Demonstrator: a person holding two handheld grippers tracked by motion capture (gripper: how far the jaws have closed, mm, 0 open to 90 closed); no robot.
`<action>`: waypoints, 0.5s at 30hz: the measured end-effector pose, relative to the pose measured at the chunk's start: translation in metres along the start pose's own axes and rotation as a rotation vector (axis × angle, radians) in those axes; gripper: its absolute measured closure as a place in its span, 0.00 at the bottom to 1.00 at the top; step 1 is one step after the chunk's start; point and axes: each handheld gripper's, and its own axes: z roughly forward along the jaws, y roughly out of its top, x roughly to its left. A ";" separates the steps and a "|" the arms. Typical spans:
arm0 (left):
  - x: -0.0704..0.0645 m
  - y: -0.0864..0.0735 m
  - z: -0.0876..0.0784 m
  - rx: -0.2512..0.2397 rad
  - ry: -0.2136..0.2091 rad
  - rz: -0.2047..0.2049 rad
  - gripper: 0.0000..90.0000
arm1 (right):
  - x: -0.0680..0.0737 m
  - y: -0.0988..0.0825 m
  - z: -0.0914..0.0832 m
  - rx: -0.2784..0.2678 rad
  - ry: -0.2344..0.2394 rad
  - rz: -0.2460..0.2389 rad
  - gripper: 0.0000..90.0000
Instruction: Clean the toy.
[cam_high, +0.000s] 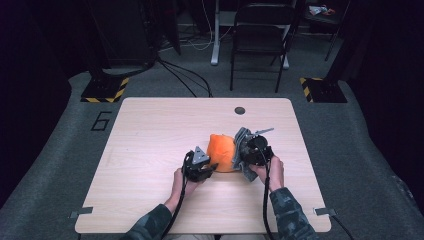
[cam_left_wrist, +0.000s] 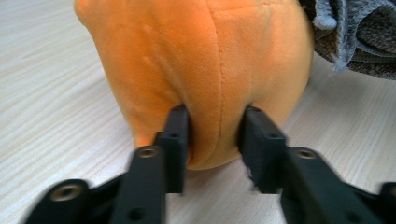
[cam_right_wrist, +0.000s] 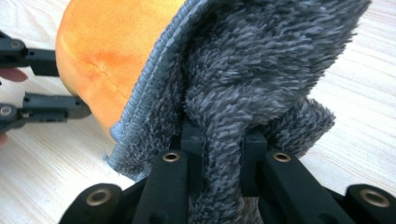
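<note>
Orange plush (cam_left_wrist: 205, 70) sits on the bench (cam_high: 150, 130) near the person's edge, between the two tools, with a grey fleece cloth (cam_right_wrist: 261, 70) draped against its right side. Nearest in the left gripper view, the left hand-held gripper (cam_left_wrist: 215, 135) has its jaws partly closed, pinching a fold of the plush low on its side; the pads dent the fabric, so the hold looks real but shallow. The right hand-held gripper (cam_right_wrist: 219, 154) is closed nearly all the way on a thick gathered bunch of the cloth, held just above the bench.

The work in hand looks like wrapping or wiping the plush with the cloth. To do it well, I would keep the left pinch steady and low so the soft body does not roll, and draw the cloth up and over in one smooth sweep. A deeper bite on the plush would guard against slipping. Beyond the bench, a chair (cam_high: 260, 30) stands on the floor.
</note>
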 end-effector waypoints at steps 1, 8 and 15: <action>0.001 0.000 -0.001 -0.001 -0.003 0.002 0.82 | 0.000 0.000 -0.001 -0.002 -0.002 0.002 0.86; 0.004 0.007 -0.009 -0.044 -0.045 -0.080 0.91 | 0.008 0.009 -0.021 -0.036 0.004 -0.026 0.86; -0.007 0.018 -0.018 -0.051 -0.090 -0.077 0.92 | 0.045 0.019 -0.038 -0.106 0.043 -0.117 0.86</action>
